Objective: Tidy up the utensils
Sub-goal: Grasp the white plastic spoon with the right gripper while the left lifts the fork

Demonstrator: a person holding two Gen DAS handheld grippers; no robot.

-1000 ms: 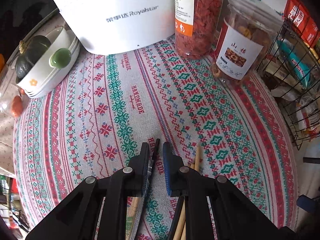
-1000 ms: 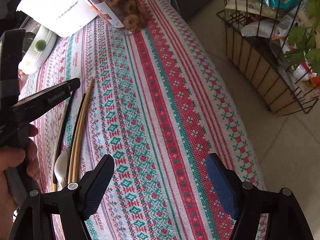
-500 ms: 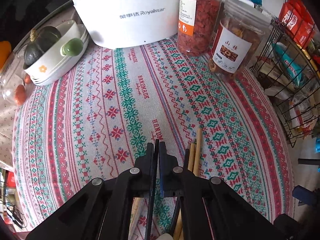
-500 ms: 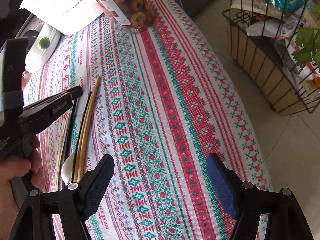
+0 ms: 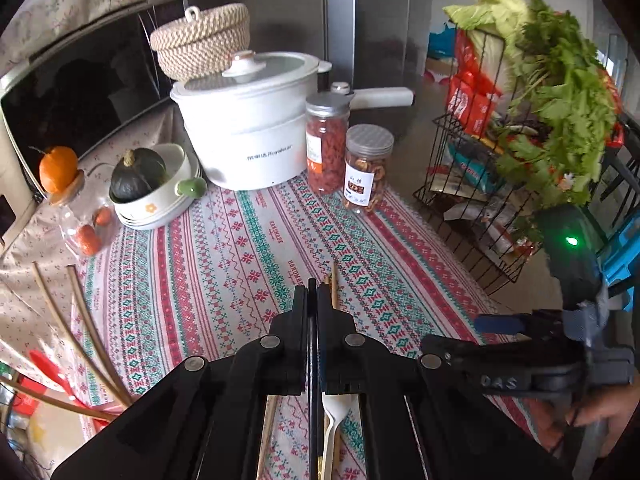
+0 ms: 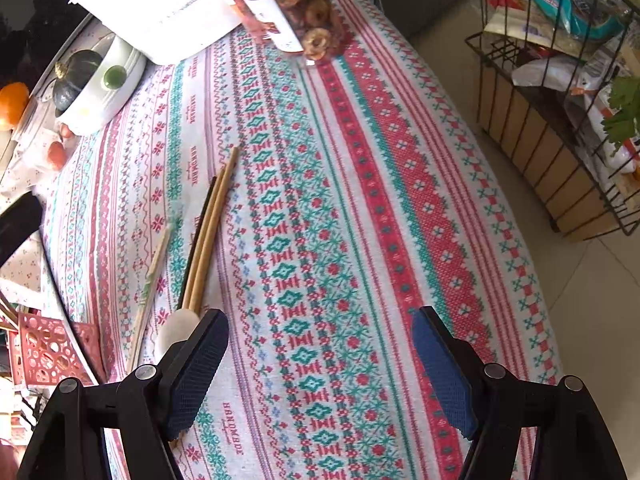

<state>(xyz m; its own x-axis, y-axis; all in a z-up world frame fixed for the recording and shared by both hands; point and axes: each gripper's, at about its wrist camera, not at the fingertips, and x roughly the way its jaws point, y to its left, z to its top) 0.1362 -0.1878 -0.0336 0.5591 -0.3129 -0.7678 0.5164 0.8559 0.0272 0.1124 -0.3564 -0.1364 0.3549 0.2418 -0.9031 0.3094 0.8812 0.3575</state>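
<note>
Left gripper [image 5: 312, 300], jaws pinched on a thin black chopstick [image 5: 312, 322], raised above the patterned-cloth worktop [image 5: 224, 264]. Right gripper [image 6: 320, 360], jaws wide and holding nothing, hovers just right of the pale wooden chopsticks [image 6: 212, 232] and white plastic spoon [image 6: 174, 332] lying on the cloth.

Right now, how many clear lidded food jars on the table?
2: the tall clear jar of red berries beside the white electric pot, and the shorter clear jar of dried rings just right of it.

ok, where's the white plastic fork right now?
Left wrist view, bottom centre: the white plastic fork lies on the tablecloth under the left gripper, beside the wooden chopsticks.
</note>
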